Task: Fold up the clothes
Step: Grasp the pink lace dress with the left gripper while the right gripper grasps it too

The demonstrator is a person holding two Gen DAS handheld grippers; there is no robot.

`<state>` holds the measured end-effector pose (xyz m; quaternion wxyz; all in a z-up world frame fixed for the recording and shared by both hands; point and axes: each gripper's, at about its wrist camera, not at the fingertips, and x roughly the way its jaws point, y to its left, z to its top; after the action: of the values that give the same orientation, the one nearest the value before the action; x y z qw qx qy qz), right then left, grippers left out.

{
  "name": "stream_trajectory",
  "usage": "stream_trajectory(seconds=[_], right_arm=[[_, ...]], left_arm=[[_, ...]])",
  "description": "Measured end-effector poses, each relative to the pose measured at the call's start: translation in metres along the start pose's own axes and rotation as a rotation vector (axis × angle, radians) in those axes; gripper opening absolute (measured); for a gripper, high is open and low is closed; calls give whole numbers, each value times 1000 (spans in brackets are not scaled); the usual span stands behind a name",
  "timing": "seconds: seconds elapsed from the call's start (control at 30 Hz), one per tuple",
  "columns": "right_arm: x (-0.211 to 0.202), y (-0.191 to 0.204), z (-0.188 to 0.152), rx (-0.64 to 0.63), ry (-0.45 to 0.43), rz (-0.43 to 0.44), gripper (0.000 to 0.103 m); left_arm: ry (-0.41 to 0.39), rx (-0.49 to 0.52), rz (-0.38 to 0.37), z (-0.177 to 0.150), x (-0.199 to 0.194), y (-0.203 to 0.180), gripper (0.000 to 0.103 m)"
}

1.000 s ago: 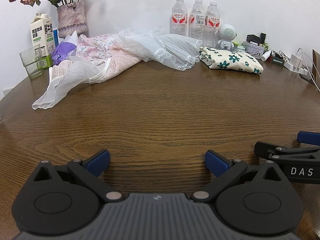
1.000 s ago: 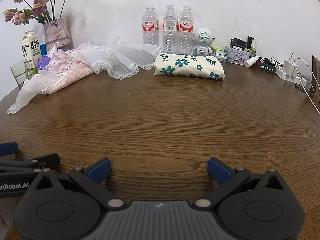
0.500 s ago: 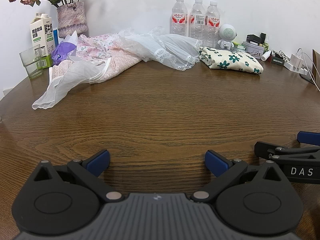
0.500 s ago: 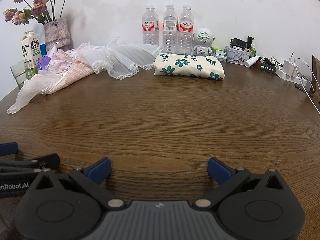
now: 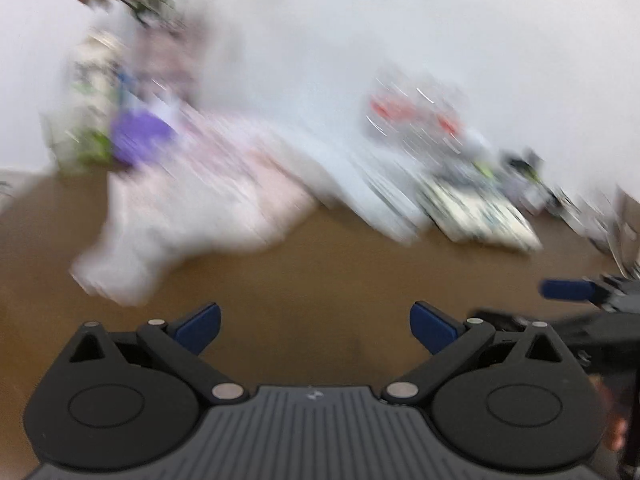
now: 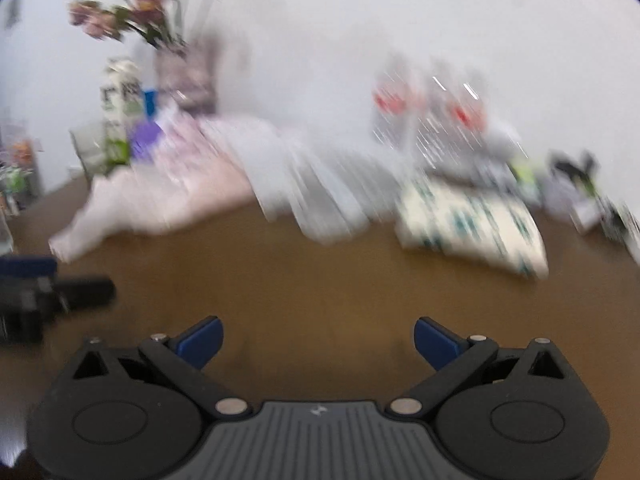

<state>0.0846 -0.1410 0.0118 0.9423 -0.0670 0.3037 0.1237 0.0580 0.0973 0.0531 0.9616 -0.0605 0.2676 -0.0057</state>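
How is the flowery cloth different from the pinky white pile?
The flowery cloth is cream with teal flowers; the pinky white pile looks plain pale pink. The flowery cloth sits as a neat folded block; the pile sprawls loose. Both lie on the brown table, touched by neither gripper.

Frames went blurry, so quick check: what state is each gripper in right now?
Left gripper: open, holding nothing.
Right gripper: open, holding nothing.
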Motion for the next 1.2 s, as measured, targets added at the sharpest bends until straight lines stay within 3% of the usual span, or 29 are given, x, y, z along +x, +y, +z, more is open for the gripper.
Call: stream_trajectory(seconds=[0.13, 0.2, 0.23, 0.27, 0.3, 0.33, 0.37, 0.4, 0.43, 0.5, 0.53, 0.7, 0.8, 0.83, 0.87, 0.9, 0.93, 1.0, 1.1, 1.2], right_arm=[[64, 35, 57, -24, 18, 148, 98], [96, 58, 77, -42, 33, 212, 96], [112, 73, 84, -68, 41, 219, 93], [127, 85, 90, -105, 51, 211, 90], [143, 96, 95, -136, 60, 198, 77], [157, 103, 100, -134, 64, 170, 70], [167, 105, 102, -119, 75, 161, 69], [177, 106, 104, -100, 89, 156, 66], [187, 103, 104, -70, 118, 169, 38], [193, 98, 104, -10, 131, 200, 15], [187, 98, 102, -17, 138, 212, 8], [120, 68, 59, -120, 162, 339, 7], [76, 16, 24, -104, 161, 199, 8], [61, 3, 13, -108, 153, 90, 15], [46, -10, 2, -113, 146, -18, 24], [31, -23, -9, -116, 138, -127, 35], [15, -35, -20, -115, 127, -211, 35], [-31, -51, -44, -61, 80, -155, 41], [-81, -65, -73, 58, 38, -38, 73], [-109, -70, -98, 99, 27, 27, 74]], left_arm=[[-83, 103, 263, 41, 41, 41, 103], [-44, 161, 275, 50, 70, 54, 102], [-6, 174, 257, 51, 79, 57, 98], [32, 187, 238, 52, 88, 59, 76], [70, 195, 216, 52, 96, 62, 67], [106, 192, 188, 50, 100, 65, 54], [143, 188, 160, 48, 105, 67, 38], [174, 176, 134, 46, 108, 70, 29], [191, 150, 118, 43, 109, 72, 17], [207, 118, 104, 34, 107, 73, 14], [201, 122, 95, 28, 102, 69, 14], [209, 211, -34, -21, 35, 3, 12], [185, 289, -182, -60, -23, -51, 16], [170, 299, -240, -69, -42, -63, 27], [153, 294, -289, -76, -60, -69, 49], [133, 260, -319, -79, -73, -65, 61], [111, 223, -334, -82, -85, -58, 76], [102, 161, -303, -81, -90, -42, 81], [164, 63, -315, -74, -74, -30, 81], [222, -47, -429, -69, -60, -43, 81]])
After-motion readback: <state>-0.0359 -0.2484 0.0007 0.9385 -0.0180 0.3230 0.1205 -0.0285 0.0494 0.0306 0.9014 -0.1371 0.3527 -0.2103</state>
